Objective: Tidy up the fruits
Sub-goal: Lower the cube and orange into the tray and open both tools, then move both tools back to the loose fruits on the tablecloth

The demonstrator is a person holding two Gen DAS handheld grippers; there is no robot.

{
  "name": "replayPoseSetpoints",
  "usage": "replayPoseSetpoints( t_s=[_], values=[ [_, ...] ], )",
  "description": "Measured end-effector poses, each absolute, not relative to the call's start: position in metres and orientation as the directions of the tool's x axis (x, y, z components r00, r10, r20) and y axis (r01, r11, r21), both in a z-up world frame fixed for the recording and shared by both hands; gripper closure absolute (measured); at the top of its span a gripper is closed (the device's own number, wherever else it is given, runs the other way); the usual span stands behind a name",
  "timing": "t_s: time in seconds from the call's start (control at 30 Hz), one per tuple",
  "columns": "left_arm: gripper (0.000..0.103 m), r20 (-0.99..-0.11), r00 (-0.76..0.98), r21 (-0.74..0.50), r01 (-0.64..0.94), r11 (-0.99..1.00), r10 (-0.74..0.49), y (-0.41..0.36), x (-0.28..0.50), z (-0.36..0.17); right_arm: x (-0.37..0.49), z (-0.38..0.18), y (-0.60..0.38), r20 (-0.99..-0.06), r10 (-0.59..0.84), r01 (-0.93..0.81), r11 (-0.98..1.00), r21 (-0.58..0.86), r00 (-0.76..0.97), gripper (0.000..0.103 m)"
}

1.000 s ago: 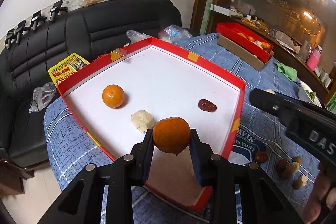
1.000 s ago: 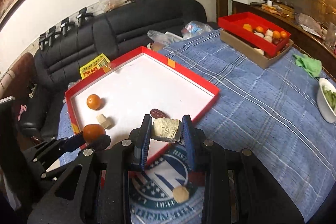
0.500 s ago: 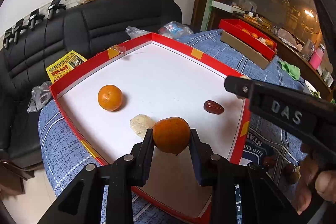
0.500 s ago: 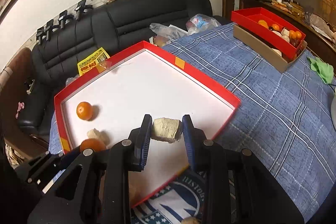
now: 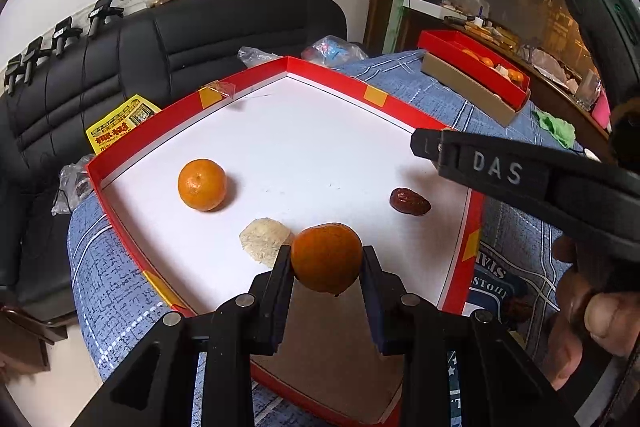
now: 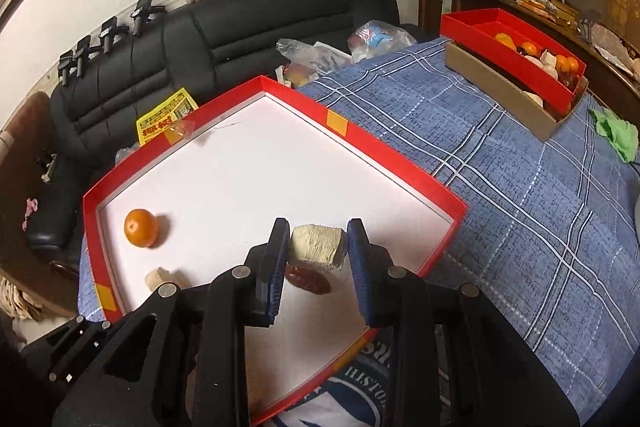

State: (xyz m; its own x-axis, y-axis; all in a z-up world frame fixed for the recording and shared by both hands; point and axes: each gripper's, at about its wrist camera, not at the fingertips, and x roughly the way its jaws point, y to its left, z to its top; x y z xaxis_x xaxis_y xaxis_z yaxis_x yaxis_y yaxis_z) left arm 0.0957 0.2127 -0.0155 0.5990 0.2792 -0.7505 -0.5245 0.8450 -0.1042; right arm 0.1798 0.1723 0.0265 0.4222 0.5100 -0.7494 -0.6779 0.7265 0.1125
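My left gripper (image 5: 326, 261) is shut on an orange tangerine (image 5: 326, 257), held above the near part of a big red tray with a white floor (image 5: 192, 103). On that floor lie another tangerine (image 5: 202, 184), a pale crumbly block (image 5: 264, 239) and a dark red date (image 5: 410, 201). My right gripper (image 6: 318, 247) is shut on a pale beige block (image 6: 316, 246) and hovers over the date (image 6: 308, 279) inside the tray (image 6: 400, 163). The second tangerine (image 6: 140, 222) and the other pale block (image 6: 162, 277) show at the tray's left.
A blue checked cloth (image 6: 520, 187) covers the table. At the far right stands a red box of fruit on a brown box (image 6: 516, 67), beside a green rag (image 6: 616, 133). A black sofa (image 6: 240, 23) with bags and a yellow leaflet (image 6: 166, 117) lies behind. A hand (image 5: 592, 319) holds the right gripper's body.
My right gripper has moved left over the tray with its beige block, now above the date. The left gripper has kept still with its tangerine.
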Motion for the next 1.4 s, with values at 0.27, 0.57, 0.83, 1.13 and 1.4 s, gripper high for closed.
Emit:
replayPoseSetpoints(
  t_s=[0.27, 0.57, 0.83, 1.13, 1.4],
  values=[
    [0.072, -0.764, 0.59, -0.107, -0.513, 0.852, 0.26, 0.21, 0.095, -0.02, 0.189, 0.02, 0.18, -0.763, 0.494, -0.669, 0.735, 0.11, 0.417, 0.073],
    [0.048, -0.784, 0.578, -0.16, -0.54, 0.827, 0.226, 0.212, 0.081, -0.017, 0.181, 0.038, 0.153, -0.737, 0.493, -0.64, 0.761, 0.108, 0.462, 0.035],
    [0.042, -0.711, 0.649, -0.222, -0.574, 0.788, 0.272, 0.201, 0.047, 0.009, 0.157, 0.075, 0.055, -0.671, 0.509, -0.572, 0.806, 0.153, 0.538, 0.035],
    [0.041, -0.699, 0.689, -0.165, -0.418, 0.894, 0.193, 0.125, 0.052, 0.009, 0.128, 0.065, -0.081, -0.676, 0.412, -0.416, 0.894, 0.169, 0.611, 0.035],
    [0.041, -0.762, 0.637, -0.09, -0.282, 0.955, 0.117, 0.064, 0.067, -0.017, 0.113, 0.006, -0.113, -0.775, 0.353, -0.403, 0.904, 0.14, 0.524, 0.035]
  ],
)
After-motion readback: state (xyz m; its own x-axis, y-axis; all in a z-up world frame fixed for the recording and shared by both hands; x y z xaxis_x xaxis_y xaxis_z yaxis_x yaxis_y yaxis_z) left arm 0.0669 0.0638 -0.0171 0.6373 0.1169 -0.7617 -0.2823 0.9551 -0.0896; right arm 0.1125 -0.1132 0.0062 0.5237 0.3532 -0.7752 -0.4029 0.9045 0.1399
